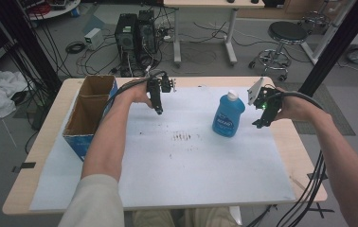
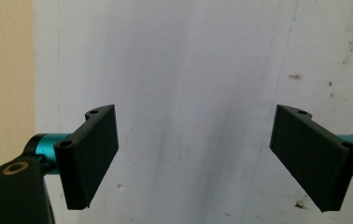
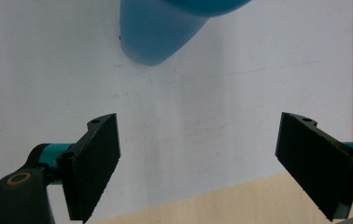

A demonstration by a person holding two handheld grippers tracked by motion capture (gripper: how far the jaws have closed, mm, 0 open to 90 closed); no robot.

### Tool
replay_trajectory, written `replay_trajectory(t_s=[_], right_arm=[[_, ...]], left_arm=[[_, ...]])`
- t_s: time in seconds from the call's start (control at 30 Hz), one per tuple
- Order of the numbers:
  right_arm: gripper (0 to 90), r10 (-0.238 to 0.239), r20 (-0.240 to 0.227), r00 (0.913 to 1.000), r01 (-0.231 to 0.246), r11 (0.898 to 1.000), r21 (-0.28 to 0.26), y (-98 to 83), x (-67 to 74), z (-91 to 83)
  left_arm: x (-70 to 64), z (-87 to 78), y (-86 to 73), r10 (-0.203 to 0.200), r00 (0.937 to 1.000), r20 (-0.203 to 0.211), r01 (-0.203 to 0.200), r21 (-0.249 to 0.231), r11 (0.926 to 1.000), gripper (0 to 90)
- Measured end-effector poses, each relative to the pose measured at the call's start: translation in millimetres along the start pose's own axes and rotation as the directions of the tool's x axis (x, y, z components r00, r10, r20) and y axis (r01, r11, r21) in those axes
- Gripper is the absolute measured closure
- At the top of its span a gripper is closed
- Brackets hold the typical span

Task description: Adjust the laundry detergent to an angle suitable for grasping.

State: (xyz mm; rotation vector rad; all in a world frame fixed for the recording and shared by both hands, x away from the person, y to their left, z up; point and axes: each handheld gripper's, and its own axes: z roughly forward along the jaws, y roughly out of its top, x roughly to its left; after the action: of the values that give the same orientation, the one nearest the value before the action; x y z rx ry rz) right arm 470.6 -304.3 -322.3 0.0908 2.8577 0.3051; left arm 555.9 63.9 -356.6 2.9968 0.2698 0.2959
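A blue bottle (image 1: 228,114) with a white cap stands upright on the white sheet (image 1: 182,161), right of centre. Its lower body (image 3: 158,32) appears at the top of the right gripper view. My right gripper (image 1: 261,124) hovers just right of the bottle, apart from it, jaws wide open with nothing between them (image 3: 198,163). My left gripper (image 1: 158,111) points down over the sheet near the table's back middle, well left of the bottle. Its jaws stand wide open over bare sheet (image 2: 195,158).
An open cardboard box (image 1: 89,113) with a blue side sits at the table's left edge. Dark smudges (image 1: 183,137) mark the sheet's middle. Bare wooden table (image 1: 300,156) borders the sheet at right. Beyond the table are computer towers (image 1: 135,35), cables and a stool (image 1: 285,40).
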Motion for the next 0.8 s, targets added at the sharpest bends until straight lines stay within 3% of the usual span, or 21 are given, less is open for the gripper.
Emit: replay_trajectory(t_s=[0.2,0.33,0.8], right_arm=[[13.0,0.007,-0.004,1.0000,-0.007,1.000,-0.002,-0.9,-2.6,2.3],[13.0,0.003,-0.005,1.0000,-0.003,1.000,-0.004,-0.3,-3.0,3.1],[13.0,-0.005,-0.010,0.9999,0.005,1.000,0.000,0.6,-0.1,2.7]], left_arm=[[-2.8,-1.0,1.1,0.013,0.9999,0.001,-0.013,0.011,0.9999,15.4],[-2.5,-5.7,1.3,-0.001,1.0000,-0.008,0.001,-0.012,0.9999,15.4],[-6.0,-6.4,3.8,0.006,1.0000,0.001,-0.006,0.007,1.0000,15.4]])
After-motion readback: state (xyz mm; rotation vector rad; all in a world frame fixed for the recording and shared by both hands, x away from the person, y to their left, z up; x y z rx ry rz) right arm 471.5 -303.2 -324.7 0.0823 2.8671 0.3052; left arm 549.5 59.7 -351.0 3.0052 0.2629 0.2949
